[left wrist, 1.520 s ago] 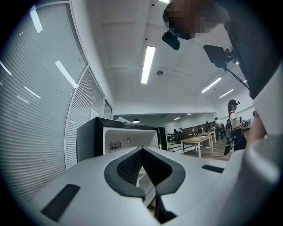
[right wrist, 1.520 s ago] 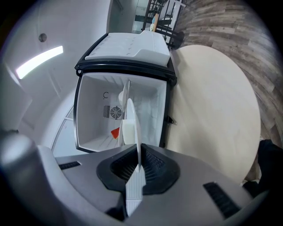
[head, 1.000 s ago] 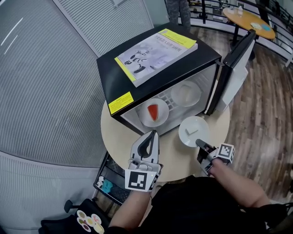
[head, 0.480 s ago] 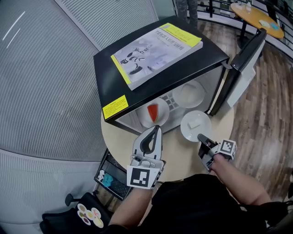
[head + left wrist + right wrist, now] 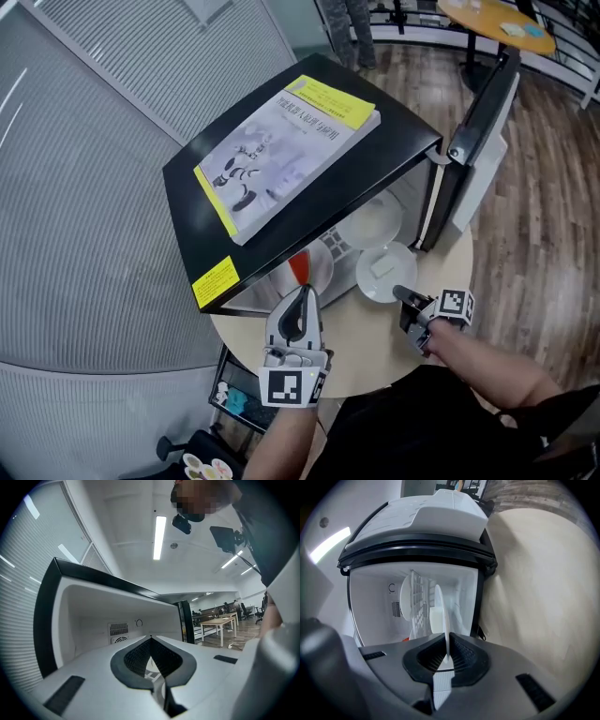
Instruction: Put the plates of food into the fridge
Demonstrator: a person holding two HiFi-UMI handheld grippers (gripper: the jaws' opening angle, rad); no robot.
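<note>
A round white plate [image 5: 373, 284] is seen, carrying one pale, blocky piece of food [image 5: 382, 268] near its middle. It is held flat, face up, at the open mouth of the fridge [image 5: 398, 141]. Being round, it shows no long axis. Its rim at 5 o'clock is clamped by the jaws of the right gripper [image 5: 404, 298], and the pinched spot itself is covered by them from above.

In the right gripper view the plate [image 5: 444, 637] is reduced to a thin white edge running from 6 to 12 o'clock between the clenched jaws, aimed into the white interior.

Deeper inside, at 12 o'clock of the held plate, a second white plate [image 5: 375, 223] is set — its contents cannot be made out. At 9 o'clock a third plate [image 5: 321, 270] with red food [image 5: 298, 268] is partly cut off by the fridge's roof edge.

A booklet [image 5: 281, 155] is laid on the roof, and the door [image 5: 478, 122] is swung open at 2 o'clock.

The left gripper [image 5: 304, 293] is seen at 8 o'clock over the desk [image 5: 375, 352], with its jaws closed on nothing.
</note>
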